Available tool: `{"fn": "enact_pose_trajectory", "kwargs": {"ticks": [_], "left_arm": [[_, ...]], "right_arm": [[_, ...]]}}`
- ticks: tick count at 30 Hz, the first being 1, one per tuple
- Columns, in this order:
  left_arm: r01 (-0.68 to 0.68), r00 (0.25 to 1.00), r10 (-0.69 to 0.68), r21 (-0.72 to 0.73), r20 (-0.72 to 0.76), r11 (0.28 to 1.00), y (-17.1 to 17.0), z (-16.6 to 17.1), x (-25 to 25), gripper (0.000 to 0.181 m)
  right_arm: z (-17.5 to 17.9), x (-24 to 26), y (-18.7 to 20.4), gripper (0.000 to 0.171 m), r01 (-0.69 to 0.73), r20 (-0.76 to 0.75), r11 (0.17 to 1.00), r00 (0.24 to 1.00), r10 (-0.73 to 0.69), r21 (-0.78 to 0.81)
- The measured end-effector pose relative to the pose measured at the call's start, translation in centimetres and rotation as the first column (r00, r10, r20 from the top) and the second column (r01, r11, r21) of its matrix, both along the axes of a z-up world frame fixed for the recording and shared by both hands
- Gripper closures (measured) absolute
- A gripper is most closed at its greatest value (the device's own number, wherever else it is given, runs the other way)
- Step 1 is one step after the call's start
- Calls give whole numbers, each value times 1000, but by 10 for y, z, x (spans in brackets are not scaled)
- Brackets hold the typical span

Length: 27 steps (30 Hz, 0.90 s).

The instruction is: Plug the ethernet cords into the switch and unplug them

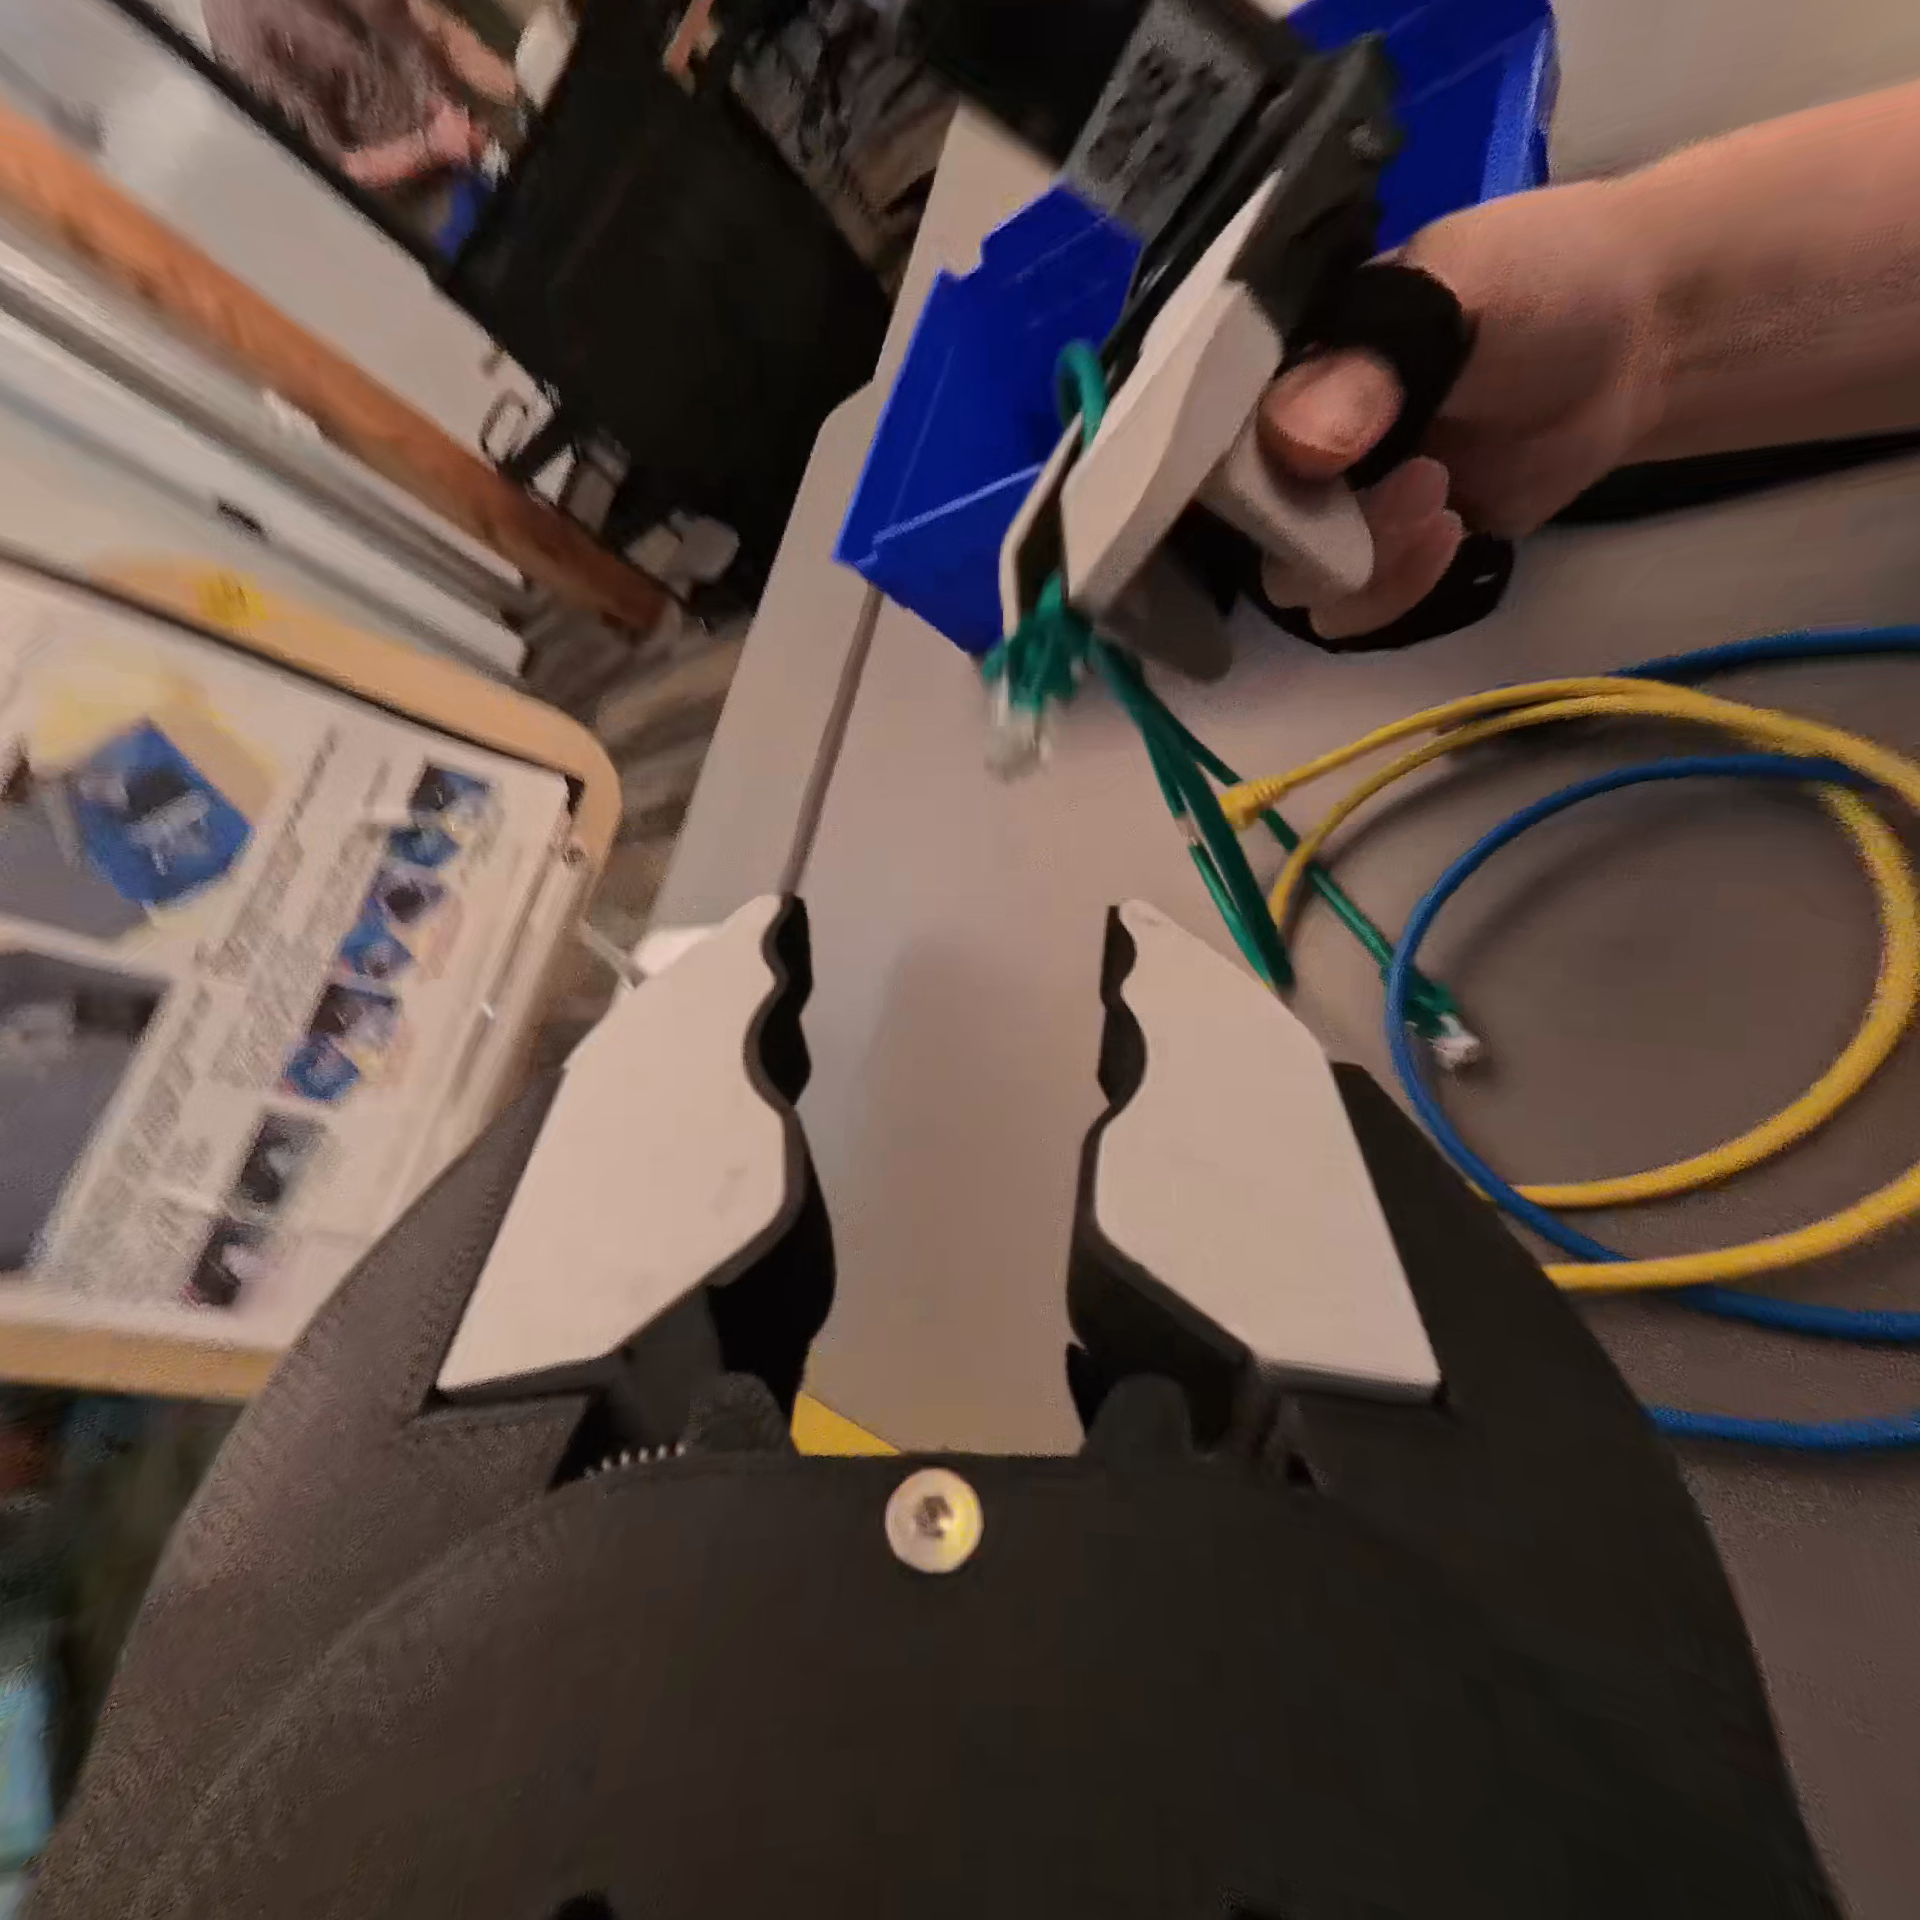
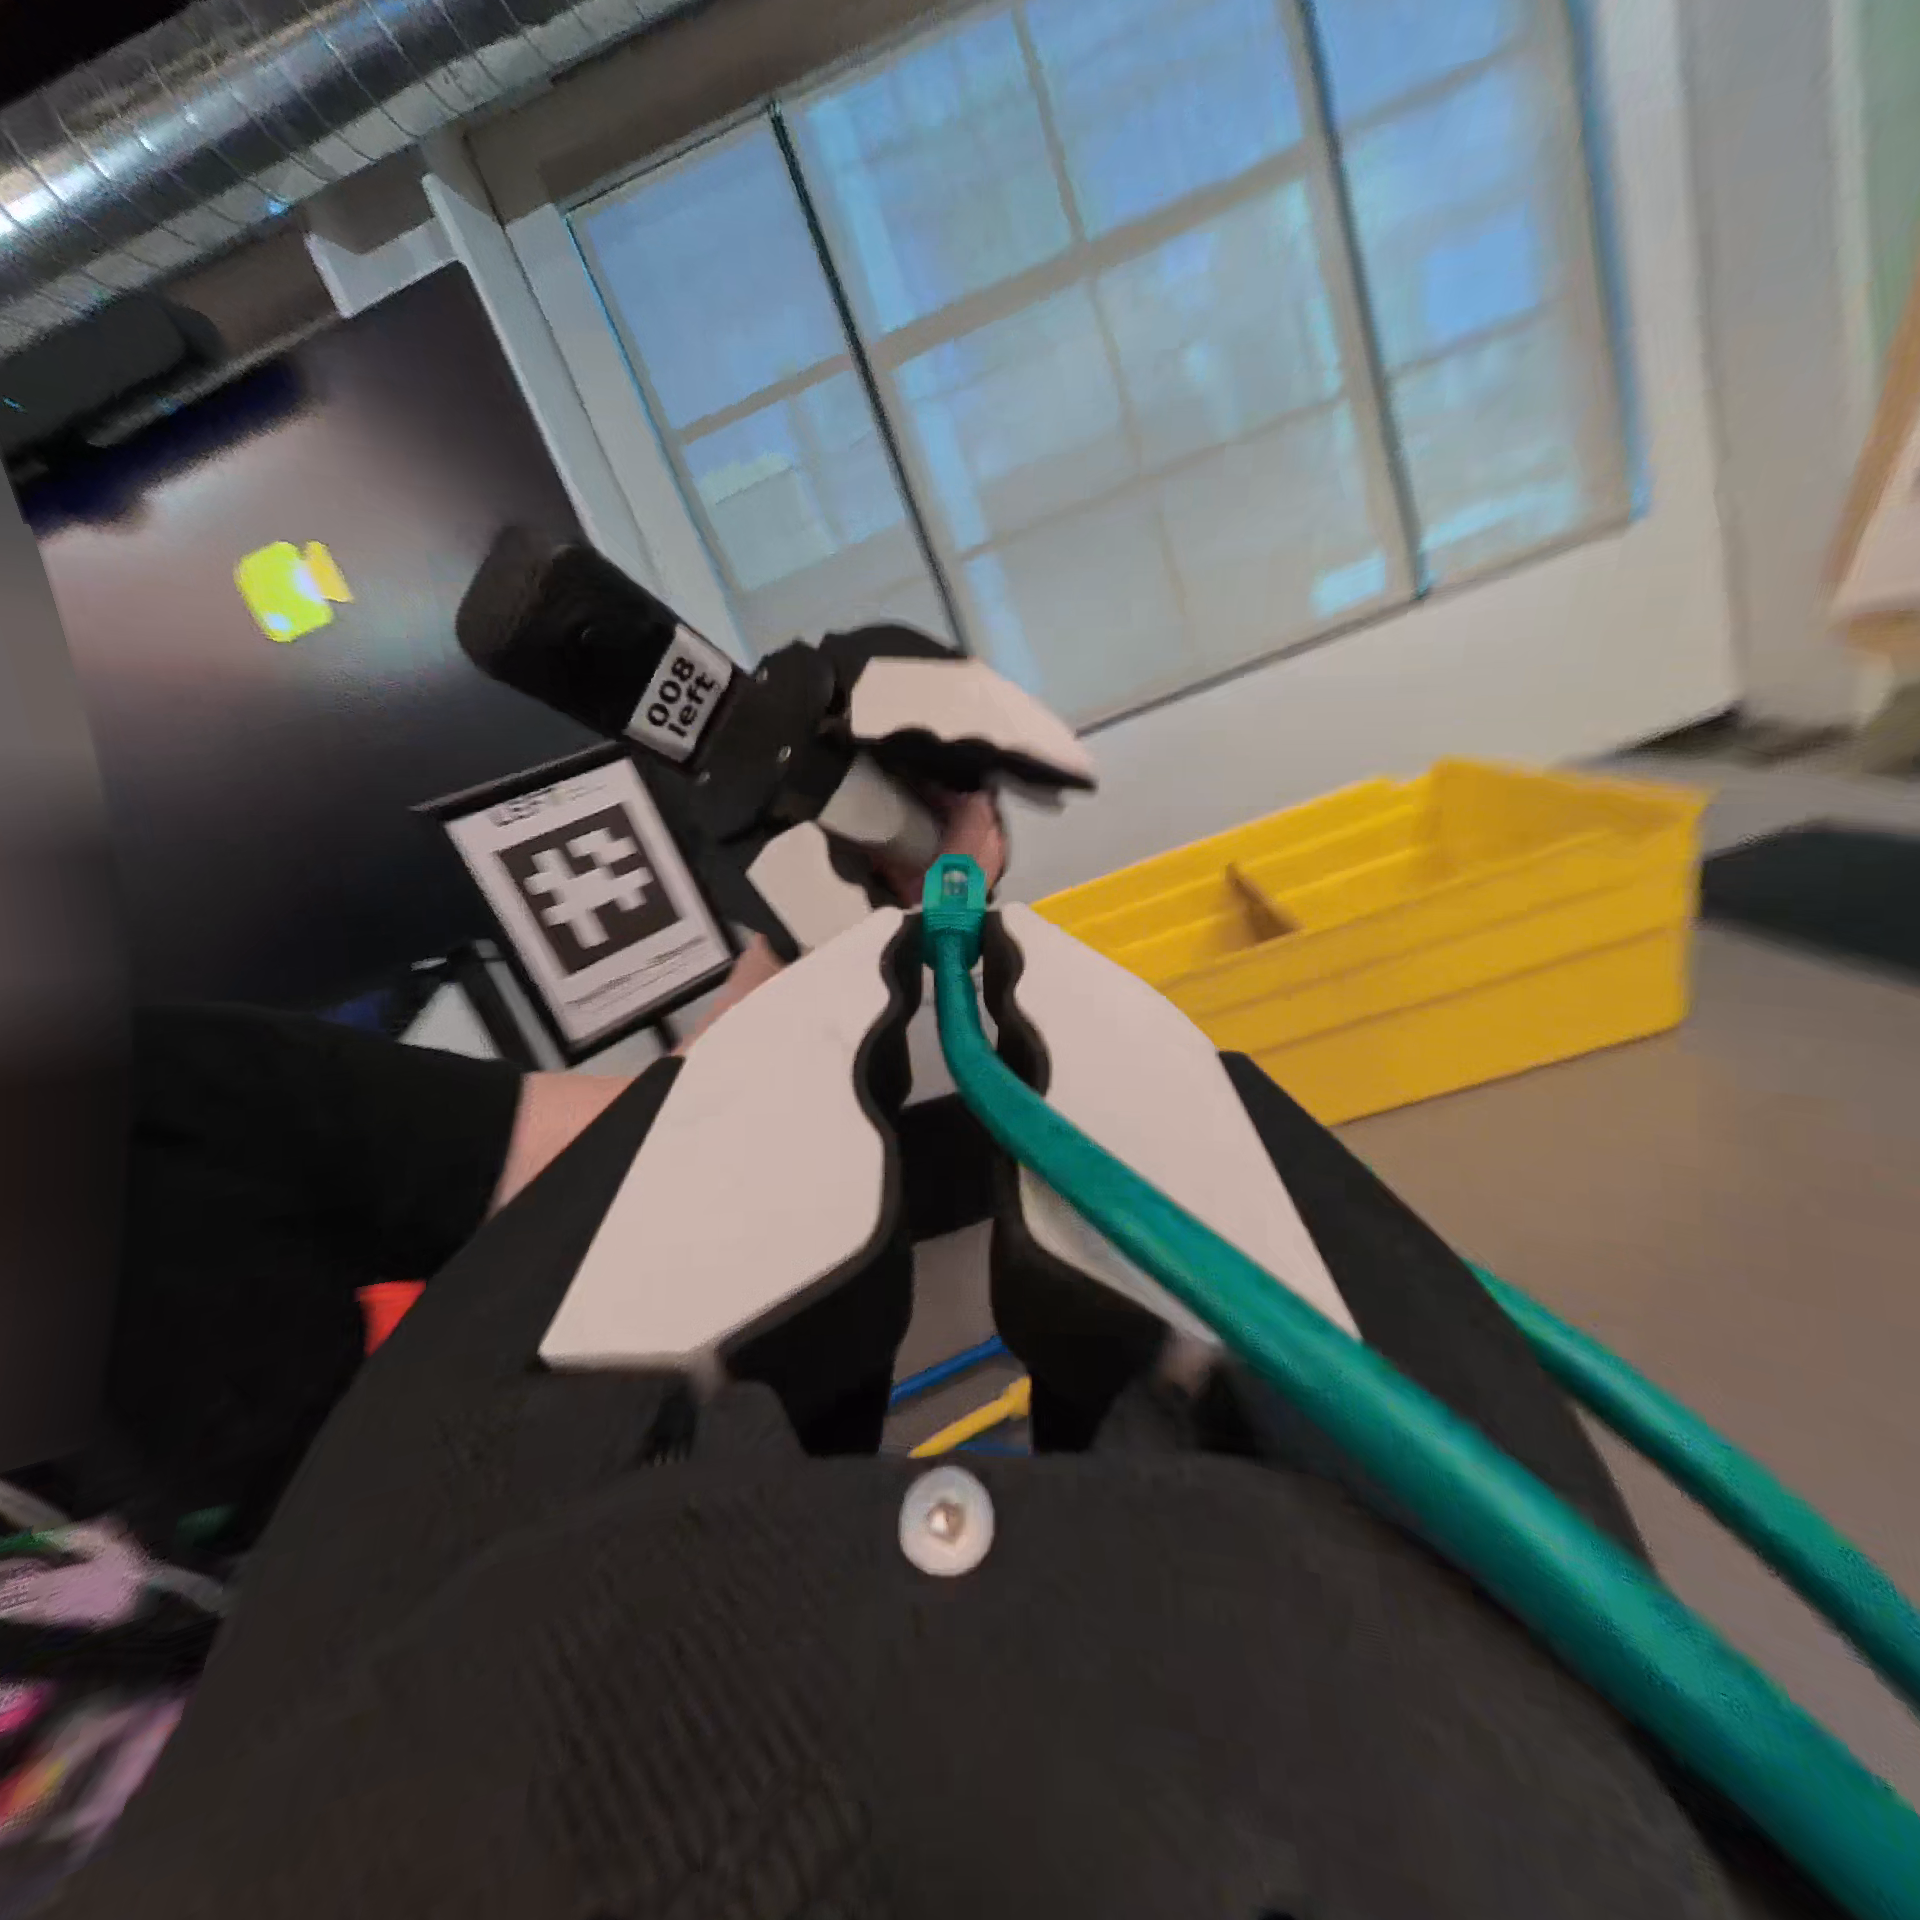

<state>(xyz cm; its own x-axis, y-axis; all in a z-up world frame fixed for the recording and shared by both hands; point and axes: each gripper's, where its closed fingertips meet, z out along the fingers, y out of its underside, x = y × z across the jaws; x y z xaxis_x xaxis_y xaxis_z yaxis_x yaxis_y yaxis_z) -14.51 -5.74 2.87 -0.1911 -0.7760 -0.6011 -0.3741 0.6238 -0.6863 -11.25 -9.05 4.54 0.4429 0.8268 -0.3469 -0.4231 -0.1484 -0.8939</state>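
My right gripper [image 2: 951,920] is shut on a green ethernet cord [image 2: 1247,1340] just behind its plug [image 2: 954,881], which sticks out past the fingertips. In the left wrist view this gripper [image 1: 1060,613] hangs above the grey table [image 1: 966,1039], held by a hand, with the green cord [image 1: 1174,769] looping down; the cord's other plug [image 1: 1449,1044] lies on the table. My left gripper [image 1: 956,920] is open and empty, low over the table. It also shows in the right wrist view [image 2: 997,805]. No switch is in view.
A yellow cord [image 1: 1662,707] and a blue cord [image 1: 1455,1174] lie coiled on the table's right. A blue bin [image 1: 966,447] stands behind the right gripper. A yellow divided bin [image 2: 1403,925] sits farther off. A printed board [image 1: 260,935] and a marker sign [image 2: 587,904] stand nearby. Some 5 cm of space lies between my two pairs of fingers.
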Motion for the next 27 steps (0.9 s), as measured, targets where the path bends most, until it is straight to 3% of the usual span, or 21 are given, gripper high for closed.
{"fn": "enact_pose_trajectory", "kwargs": {"ticks": [1,4,8,11,14,21,27], "left_arm": [[-36,999,36,-67,-3,997,2,-2,-9,121],[-122,992,113,-195,-52,973,5,-34,-35,120],[-230,929,184,-114,-321,966,16,-108,-54,119],[-244,831,177,-59,-527,968,19,-145,-60,115],[-231,747,188,16,-638,973,24,-160,-60,114],[-354,529,176,-27,-830,935,19,-180,-62,123],[-396,389,209,42,-897,917,22,-190,-66,122]], "right_arm": [[8,4,-1,160,66,10,994,998,-67,85],[19,10,-5,160,192,60,955,976,-210,226],[28,7,-14,160,265,94,896,944,-317,355],[35,7,-21,160,297,120,846,916,-384,442],[35,11,-23,159,332,150,807,879,-452,489],[35,9,-26,160,322,181,787,862,-474,526],[38,11,-29,159,313,169,789,872,-460,529]]}}
